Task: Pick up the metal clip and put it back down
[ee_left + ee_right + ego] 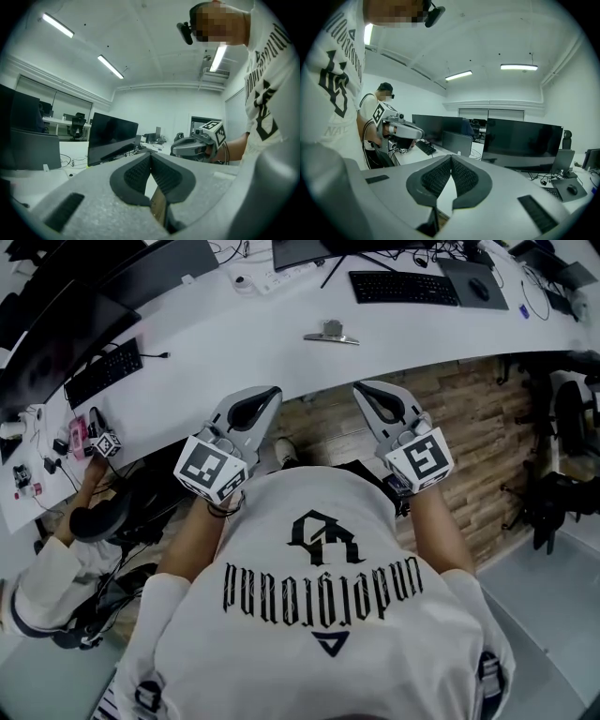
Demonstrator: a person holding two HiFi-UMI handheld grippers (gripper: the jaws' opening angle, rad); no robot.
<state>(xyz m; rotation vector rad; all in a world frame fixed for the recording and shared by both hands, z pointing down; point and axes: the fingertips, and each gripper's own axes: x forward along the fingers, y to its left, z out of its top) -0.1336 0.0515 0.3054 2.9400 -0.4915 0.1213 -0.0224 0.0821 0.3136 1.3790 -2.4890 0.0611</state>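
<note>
The metal clip (331, 332) lies flat on the white desk (216, 343), a short way past both grippers in the head view. My left gripper (273, 390) and right gripper (360, 387) are held side by side just short of the desk's near edge, pointing toward it. Both are shut with nothing between the pads. In the left gripper view the jaws (151, 155) meet at the tips, and the right gripper (193, 146) shows beside them. In the right gripper view the jaws (451, 158) are likewise closed. The clip appears in neither gripper view.
A black keyboard (403, 287) and a mouse (480, 289) lie at the back right, and another keyboard (103, 371) sits on the left. Dark monitors (520, 140) stand along the desk. Another person (47, 577) sits at lower left with a marker cube (106, 443). Wooden floor (469, 427) shows below the desk.
</note>
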